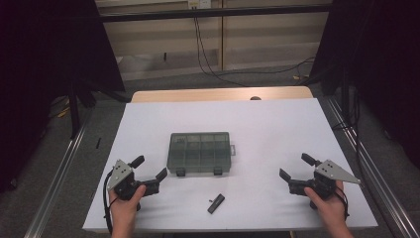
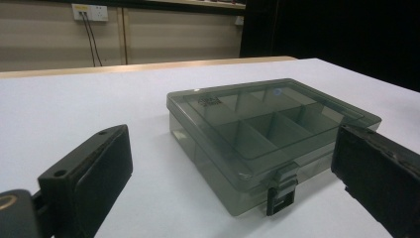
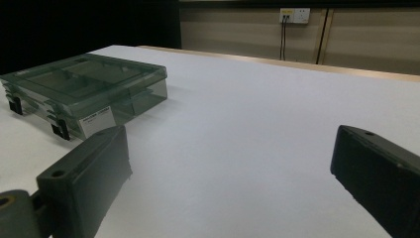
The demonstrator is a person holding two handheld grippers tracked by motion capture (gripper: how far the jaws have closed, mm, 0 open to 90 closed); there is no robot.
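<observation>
A shut, smoky-clear compartment box [image 1: 199, 152] with two black front latches lies mid-table; it appears again as the box [image 2: 267, 136] and as the box [image 3: 84, 91]. A small black stick-like item [image 1: 216, 203] lies on the white tabletop in front of it. My left gripper [image 1: 149, 167] rests at the front left, held by a hand, jaws wide apart and empty, pointing toward the box's left front corner. In its own view the left gripper [image 2: 233, 183] frames the near latch. My right gripper [image 1: 297, 167] sits at the front right, open and empty, with bare table between its fingertips [image 3: 228, 181].
The white tabletop [image 1: 267, 129] has a wooden strip at the far edge. Metal rails run along both sides of the table. Cables hang from a wall socket [image 2: 89, 11] behind. Dark curtains flank the scene.
</observation>
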